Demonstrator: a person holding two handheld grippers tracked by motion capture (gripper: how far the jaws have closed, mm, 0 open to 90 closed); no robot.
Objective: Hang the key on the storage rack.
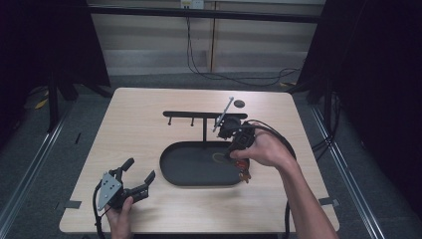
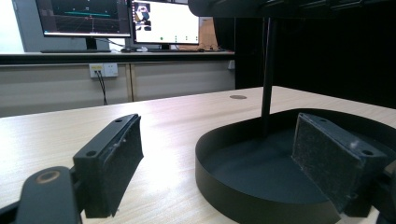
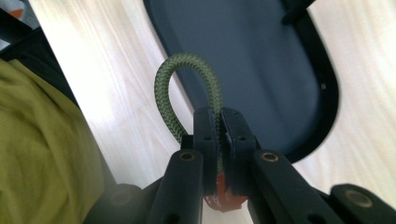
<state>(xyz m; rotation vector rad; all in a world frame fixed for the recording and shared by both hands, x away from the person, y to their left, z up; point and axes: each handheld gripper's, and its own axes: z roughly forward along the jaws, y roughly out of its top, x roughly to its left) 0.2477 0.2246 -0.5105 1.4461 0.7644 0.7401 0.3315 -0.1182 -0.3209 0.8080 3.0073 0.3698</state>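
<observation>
My right gripper [image 1: 233,158] hangs over the right part of a black oval tray [image 1: 168,172], held in a hand. In the right gripper view its jaws [image 3: 219,116] are shut on a loop of olive-green braided cord [image 3: 164,88]. An orange piece [image 3: 224,198] shows below the jaws, and also under the hand [image 1: 244,176]. The tray's floor [image 3: 261,56] lies behind the loop. My left gripper [image 1: 139,171] rests low at the table's front left, open, with nothing between its pads [image 2: 114,156]. The tray's wall [image 2: 219,179] is just ahead of it on the right.
A black T-shaped stand [image 1: 199,115] with small pegs rises from the tray; its post [image 2: 267,70] is upright. A small dark disc [image 1: 239,103] lies on the table behind it. Cables trail from both grippers. A yellow-green garment [image 3: 42,140] is close at the left.
</observation>
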